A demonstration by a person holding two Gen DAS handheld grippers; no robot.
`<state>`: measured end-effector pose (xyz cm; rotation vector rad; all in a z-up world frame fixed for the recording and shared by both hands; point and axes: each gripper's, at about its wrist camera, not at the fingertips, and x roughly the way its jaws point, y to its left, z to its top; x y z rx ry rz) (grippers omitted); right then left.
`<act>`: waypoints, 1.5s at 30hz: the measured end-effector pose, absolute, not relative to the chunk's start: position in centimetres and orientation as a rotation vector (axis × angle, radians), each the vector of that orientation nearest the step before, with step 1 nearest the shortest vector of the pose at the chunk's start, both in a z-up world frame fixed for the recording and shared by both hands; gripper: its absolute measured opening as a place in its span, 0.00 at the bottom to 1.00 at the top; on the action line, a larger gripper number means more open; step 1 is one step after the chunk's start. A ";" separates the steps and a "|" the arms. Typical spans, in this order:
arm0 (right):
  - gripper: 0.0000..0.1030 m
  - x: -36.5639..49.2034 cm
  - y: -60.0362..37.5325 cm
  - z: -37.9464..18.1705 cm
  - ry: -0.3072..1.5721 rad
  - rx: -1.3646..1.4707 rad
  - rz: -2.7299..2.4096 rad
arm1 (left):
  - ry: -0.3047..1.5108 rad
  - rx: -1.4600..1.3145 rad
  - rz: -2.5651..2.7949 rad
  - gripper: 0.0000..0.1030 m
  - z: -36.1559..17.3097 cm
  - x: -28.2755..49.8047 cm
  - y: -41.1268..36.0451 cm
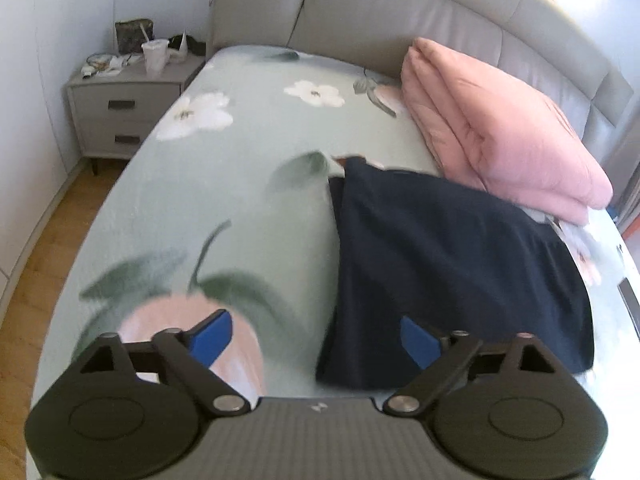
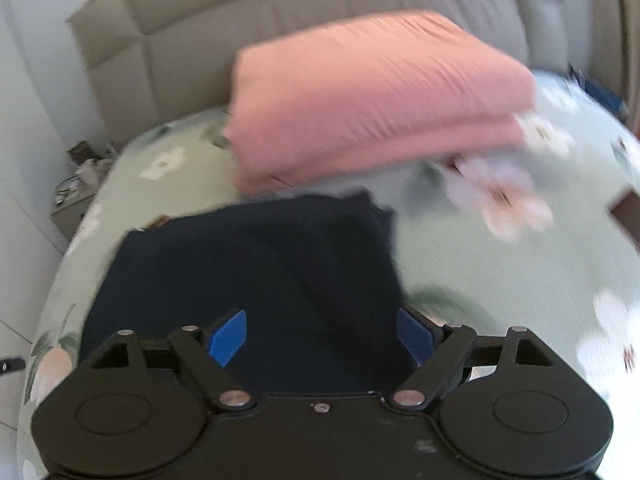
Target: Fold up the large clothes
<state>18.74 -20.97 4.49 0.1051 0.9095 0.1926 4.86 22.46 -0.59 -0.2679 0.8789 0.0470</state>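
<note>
A dark navy garment (image 1: 440,256) lies folded on the floral bed sheet (image 1: 248,184), right of centre in the left wrist view. My left gripper (image 1: 316,336) is open and empty, hovering over the garment's near left edge. In the right wrist view the same garment (image 2: 248,264) fills the centre and looks blurred. My right gripper (image 2: 322,338) is open and empty above the garment's near edge, its blue fingertips (image 2: 228,336) spread wide.
A folded pink quilt (image 1: 500,140) lies against the grey padded headboard (image 1: 400,12), just beyond the garment; it also shows in the right wrist view (image 2: 376,100). A grey nightstand (image 1: 124,108) with a cup and clutter stands at the bed's left. Wooden floor (image 1: 36,264) runs alongside.
</note>
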 end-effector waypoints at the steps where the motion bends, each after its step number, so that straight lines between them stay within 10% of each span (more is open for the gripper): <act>1: 0.97 19.2 -19.5 4.7 0.907 0.089 0.204 | 0.874 -0.273 0.048 0.92 -0.5 5.7 22.6; 20: 1.00 27.2 -8.5 -10.8 1.259 -0.157 0.267 | 1.097 -0.470 -0.309 0.89 -13.8 19.2 20.6; 45: 1.00 24.6 -10.6 -11.2 1.167 -0.112 0.312 | 1.150 -0.631 -0.609 0.76 -17.7 19.0 20.4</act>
